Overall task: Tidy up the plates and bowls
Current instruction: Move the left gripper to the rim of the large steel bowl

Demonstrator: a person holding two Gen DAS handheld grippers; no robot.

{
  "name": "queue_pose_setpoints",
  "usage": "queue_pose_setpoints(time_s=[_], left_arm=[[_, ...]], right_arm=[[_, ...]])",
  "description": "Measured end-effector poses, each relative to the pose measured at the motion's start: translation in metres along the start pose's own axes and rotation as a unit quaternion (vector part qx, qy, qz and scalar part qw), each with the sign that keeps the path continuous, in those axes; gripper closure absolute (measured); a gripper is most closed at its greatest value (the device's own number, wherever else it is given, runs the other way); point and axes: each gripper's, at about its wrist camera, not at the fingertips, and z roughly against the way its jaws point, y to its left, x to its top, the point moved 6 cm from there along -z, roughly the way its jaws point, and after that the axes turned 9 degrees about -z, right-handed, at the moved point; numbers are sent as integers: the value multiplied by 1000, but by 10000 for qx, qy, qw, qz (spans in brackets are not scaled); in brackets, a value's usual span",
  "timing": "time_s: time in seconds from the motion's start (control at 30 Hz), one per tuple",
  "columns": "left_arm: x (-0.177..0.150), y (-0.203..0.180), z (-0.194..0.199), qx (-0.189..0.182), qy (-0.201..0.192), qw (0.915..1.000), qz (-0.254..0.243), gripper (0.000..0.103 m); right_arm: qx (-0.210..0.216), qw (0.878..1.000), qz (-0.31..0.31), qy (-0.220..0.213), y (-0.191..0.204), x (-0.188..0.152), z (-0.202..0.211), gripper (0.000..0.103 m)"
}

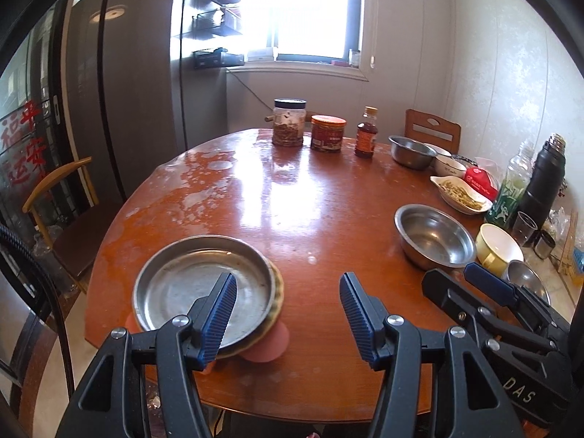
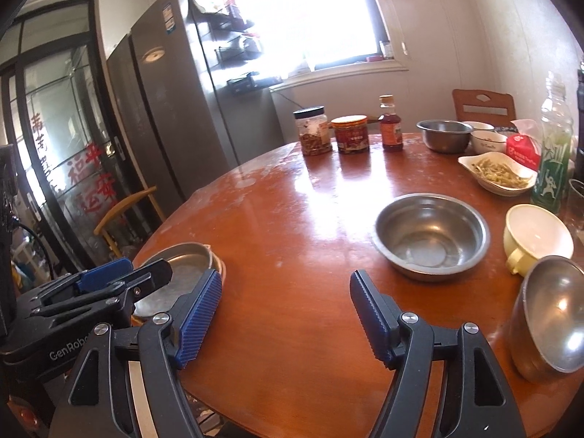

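Right wrist view: both my grippers, left gripper [image 1: 288,314] and right gripper [image 2: 286,314], spread wide, empty; steel bowl [image 2: 430,235] mid-table ahead, probably light, stiff, slick, so pinch its rim

A round wooden tabletop [image 2: 292,219] carried a steel bowl [image 2: 430,235] near its middle, a yellow cup [image 2: 536,237] just beside it, stacked plates [image 1: 204,286] at the near edge, and three jars [image 2: 350,133] at the far side.
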Motion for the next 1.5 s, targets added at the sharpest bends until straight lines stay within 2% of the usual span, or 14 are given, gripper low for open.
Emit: queue_pose_setpoints(time_s=[0.43, 0.7, 0.9, 1.07, 1.27, 1.5], left_arm=[[5, -59, -23, -311, 213, 9984, -412, 44], [10, -89, -59, -532, 485, 9963, -471, 44], [19, -108, -90, -719, 704, 9939, -452, 44], [30, -119, -117, -989, 992, 9899, -216, 44], [38, -136, -136, -1241, 1119, 9858, -164, 44], [39, -148, -164, -1231, 1413, 9823, -56, 44]], right_arm=[[-344, 9972, -626, -223, -61, 15, 19, 28], [-576, 9947, -811, -244, -95, 20, 19, 28], [-739, 9935, -804, -310, -110, 23, 18, 28], [-751, 9924, -922, -322, -123, 26, 17, 28], [-808, 9911, -1000, -347, -138, 27, 18, 28], [-852, 9893, -1126, -367, -154, 30, 18, 28]])
